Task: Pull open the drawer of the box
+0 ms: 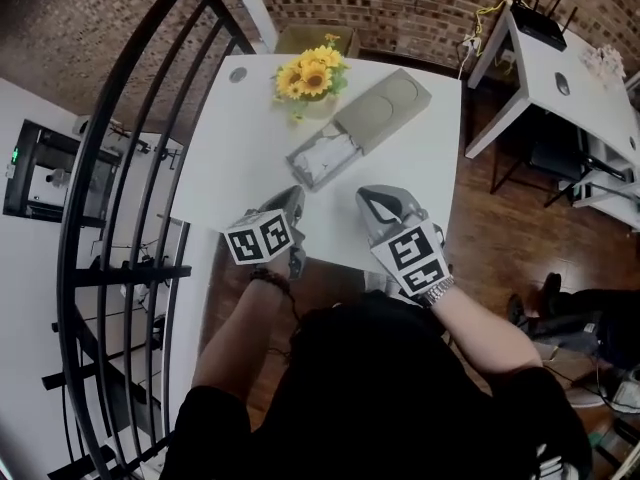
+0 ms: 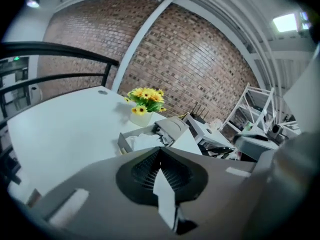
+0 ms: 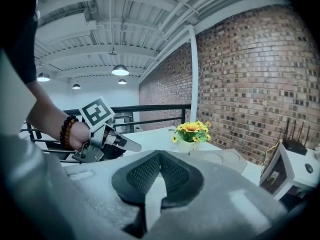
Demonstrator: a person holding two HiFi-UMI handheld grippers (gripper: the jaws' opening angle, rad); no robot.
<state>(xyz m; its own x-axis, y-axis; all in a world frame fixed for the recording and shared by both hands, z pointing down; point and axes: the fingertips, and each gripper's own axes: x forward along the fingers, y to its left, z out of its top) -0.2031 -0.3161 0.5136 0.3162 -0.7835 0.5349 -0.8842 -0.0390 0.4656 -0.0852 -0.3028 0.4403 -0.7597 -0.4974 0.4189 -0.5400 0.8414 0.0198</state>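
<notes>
My left gripper (image 1: pixel 296 196) and right gripper (image 1: pixel 366 194), each with its jaws pressed together on nothing, are held side by side over the near edge of the white rectangular table (image 1: pixel 235 158). Ahead of both and clear of them lies the flat greyish-beige cardboard box (image 1: pixel 388 106). Its drawer (image 1: pixel 322 160) stands pulled out towards the left gripper, with white material inside. Beyond the box stands a pot of yellow sunflowers (image 1: pixel 312 76).

White contents (image 2: pixel 144 142) of drawer (image 2: pixel 124 143) too blurred to name, box (image 3: pixel 226 159) partly hidden behind right gripper (image 3: pixel 160 153)
</notes>
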